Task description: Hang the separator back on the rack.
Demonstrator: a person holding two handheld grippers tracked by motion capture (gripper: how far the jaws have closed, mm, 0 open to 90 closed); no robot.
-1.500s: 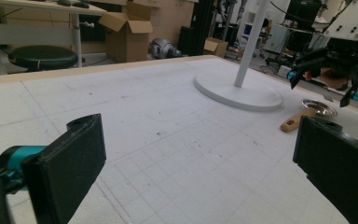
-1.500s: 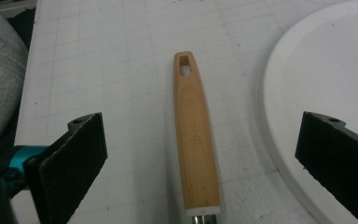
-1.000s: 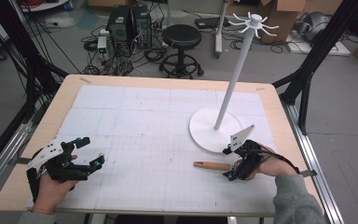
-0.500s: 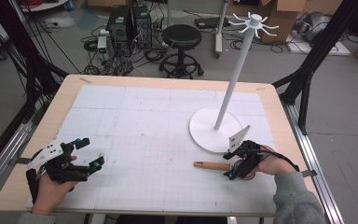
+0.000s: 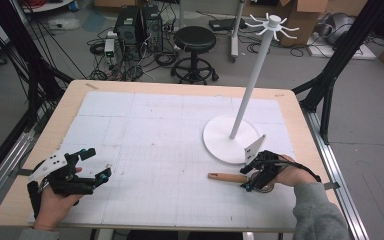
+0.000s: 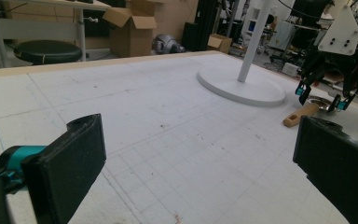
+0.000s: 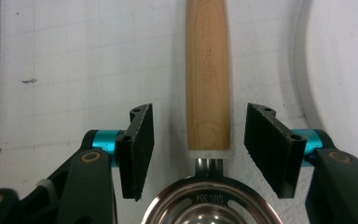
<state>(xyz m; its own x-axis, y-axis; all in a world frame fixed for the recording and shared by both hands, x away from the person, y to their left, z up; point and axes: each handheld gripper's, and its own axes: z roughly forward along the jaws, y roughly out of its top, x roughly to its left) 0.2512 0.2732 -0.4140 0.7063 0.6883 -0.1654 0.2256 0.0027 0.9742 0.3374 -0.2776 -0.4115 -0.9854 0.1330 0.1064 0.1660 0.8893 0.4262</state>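
Wooden-handled strainer point(image 7: 208, 93) unmoved; right claw point(image 7: 199, 140) has lowered astride it.

Each claw is black, with flat foam-like pads on two jaws, teal collars and small screws. The left claw point(image 5: 90, 172) carries a grey three-cornered plate, as does the right claw point(image 7: 198, 140). The right arm's sleeve point(image 5: 315, 210) looks grey.

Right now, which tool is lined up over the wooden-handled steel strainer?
The right tool: its open jaws straddle the wooden-handled steel strainer. The left tool hovers far across the table.
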